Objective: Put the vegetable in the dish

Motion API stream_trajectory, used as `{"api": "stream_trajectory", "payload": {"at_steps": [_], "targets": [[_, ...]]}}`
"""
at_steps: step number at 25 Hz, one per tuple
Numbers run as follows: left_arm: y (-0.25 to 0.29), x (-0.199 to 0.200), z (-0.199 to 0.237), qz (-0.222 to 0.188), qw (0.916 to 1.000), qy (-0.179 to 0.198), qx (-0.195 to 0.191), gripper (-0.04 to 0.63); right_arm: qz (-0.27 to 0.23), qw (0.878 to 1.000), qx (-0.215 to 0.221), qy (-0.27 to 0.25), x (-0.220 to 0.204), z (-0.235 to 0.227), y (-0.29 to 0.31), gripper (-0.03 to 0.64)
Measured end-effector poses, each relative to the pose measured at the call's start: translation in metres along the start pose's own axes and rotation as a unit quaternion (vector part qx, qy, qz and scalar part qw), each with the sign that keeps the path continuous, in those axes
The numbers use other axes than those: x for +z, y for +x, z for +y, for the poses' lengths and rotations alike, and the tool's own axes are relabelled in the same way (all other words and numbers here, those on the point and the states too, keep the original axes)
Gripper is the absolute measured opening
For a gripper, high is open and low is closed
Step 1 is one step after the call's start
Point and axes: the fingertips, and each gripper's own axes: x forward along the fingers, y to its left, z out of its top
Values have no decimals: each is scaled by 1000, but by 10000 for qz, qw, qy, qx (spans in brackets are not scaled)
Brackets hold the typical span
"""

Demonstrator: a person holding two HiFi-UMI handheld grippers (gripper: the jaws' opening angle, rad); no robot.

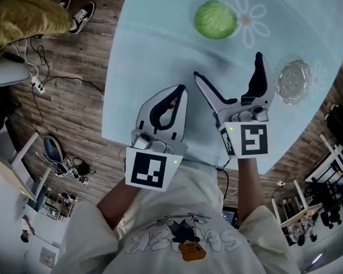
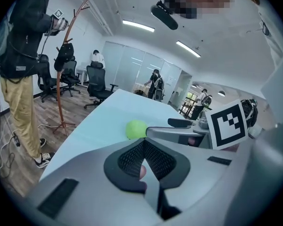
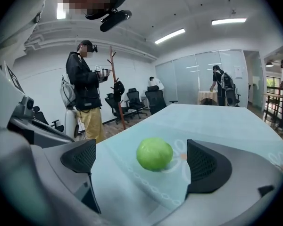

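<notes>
A round green cabbage point(image 1: 215, 19) lies on the pale blue tablecloth point(image 1: 160, 56), far from me beside a printed flower. A small clear glass dish point(image 1: 294, 81) stands at the table's right side, empty. My right gripper point(image 1: 227, 65) is open wide, hovering short of the cabbage with the dish to its right. In the right gripper view the cabbage point(image 3: 154, 154) sits ahead between the two spread pads point(image 3: 205, 166), untouched. My left gripper point(image 1: 180, 90) is shut on nothing, nearer to me; its meshed pads point(image 2: 132, 157) meet, with the cabbage point(image 2: 136, 129) beyond.
The table's near edge runs just under both grippers. A person in yellow trousers point(image 1: 28, 13) stands on the wooden floor left of the table, with cables point(image 1: 40, 84) nearby. A coat stand point(image 2: 61, 79) and office chairs point(image 2: 96, 81) stand farther off.
</notes>
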Motion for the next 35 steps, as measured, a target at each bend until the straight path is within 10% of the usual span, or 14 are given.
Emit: {"api": "stream_trajectory", "payload": {"at_steps": [35], "targets": [[42, -25, 36, 211, 9992, -328, 123, 6, 112, 9984, -232, -509, -31, -43, 105, 581]]}}
